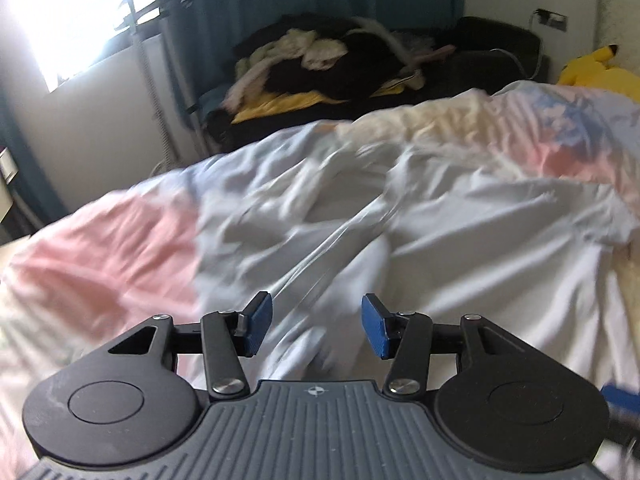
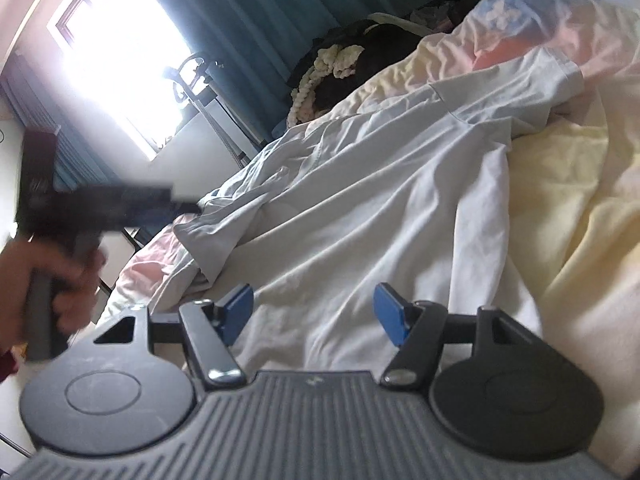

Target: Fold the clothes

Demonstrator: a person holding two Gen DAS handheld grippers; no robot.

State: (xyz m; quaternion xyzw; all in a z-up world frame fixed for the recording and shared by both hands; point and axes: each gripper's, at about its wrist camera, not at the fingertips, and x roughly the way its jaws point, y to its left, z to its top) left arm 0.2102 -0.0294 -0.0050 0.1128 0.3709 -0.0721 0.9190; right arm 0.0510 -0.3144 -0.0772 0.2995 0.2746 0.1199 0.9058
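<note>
A white shirt (image 1: 420,216) lies crumpled on the bed, and it also shows in the right wrist view (image 2: 380,200), spread with a sleeve toward the upper right. My left gripper (image 1: 316,326) is open and empty, hovering over the shirt's lower part; this view is blurred by motion. My right gripper (image 2: 314,314) is open and empty above the shirt's near edge. The left gripper (image 2: 92,204) also shows in the right wrist view as a dark blur in a hand at the left.
The bed has a pastel pink, yellow and blue duvet (image 1: 120,248). A dark sofa with piled clothes (image 1: 340,60) stands behind it. A yellow plush toy (image 1: 596,68) lies at the far right. A bright window (image 2: 120,56) and teal curtains (image 2: 260,20) are at the back.
</note>
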